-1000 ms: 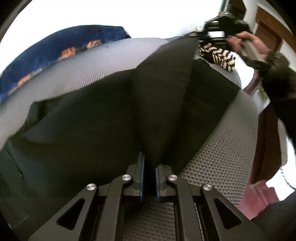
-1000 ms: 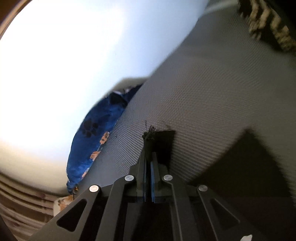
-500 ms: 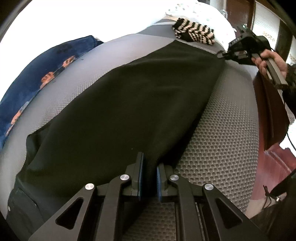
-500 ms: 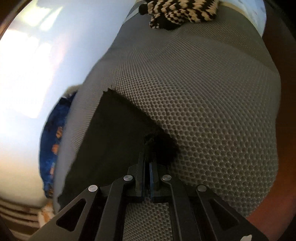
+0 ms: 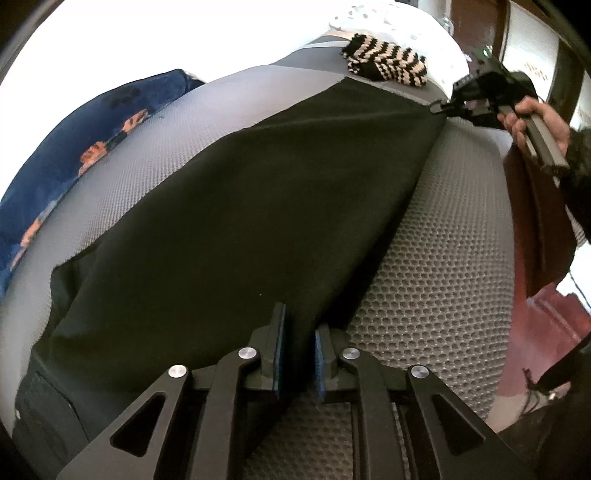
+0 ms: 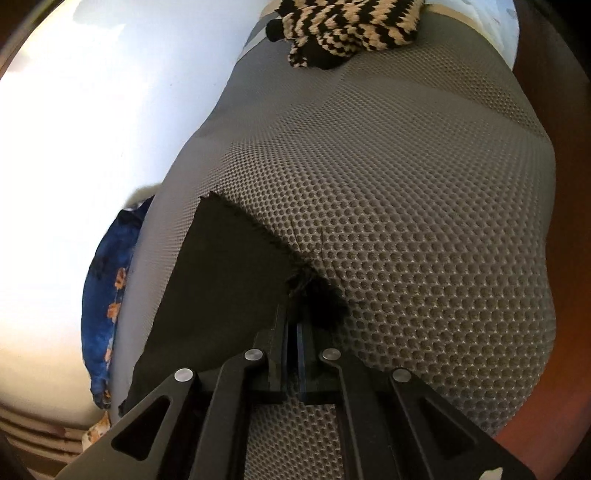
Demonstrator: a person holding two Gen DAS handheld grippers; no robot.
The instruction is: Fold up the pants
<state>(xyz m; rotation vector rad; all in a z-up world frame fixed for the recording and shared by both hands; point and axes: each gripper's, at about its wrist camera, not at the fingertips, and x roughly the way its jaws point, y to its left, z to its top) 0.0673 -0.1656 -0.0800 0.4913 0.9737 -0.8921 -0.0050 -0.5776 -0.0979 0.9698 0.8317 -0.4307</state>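
Observation:
Black pants lie stretched flat along a grey mesh mat, doubled over lengthwise. My left gripper is at their near edge; its jaws are opening, with the cloth edge still between the blue pads but not squeezed. At the far end, a hand holds my right gripper, which pinches the hem corner. In the right wrist view the right gripper is shut on the frayed hem corner of the pants, low over the mat.
A black-and-cream striped knit lies at the mat's far end. A blue patterned cloth sits along the left side on a white sheet. Dark wooden furniture runs along the right edge.
The lifted leg of the pants came down and now lies flat over the other. The right gripper swung to the far right corner and lowered to the mat. The left jaws have widened.

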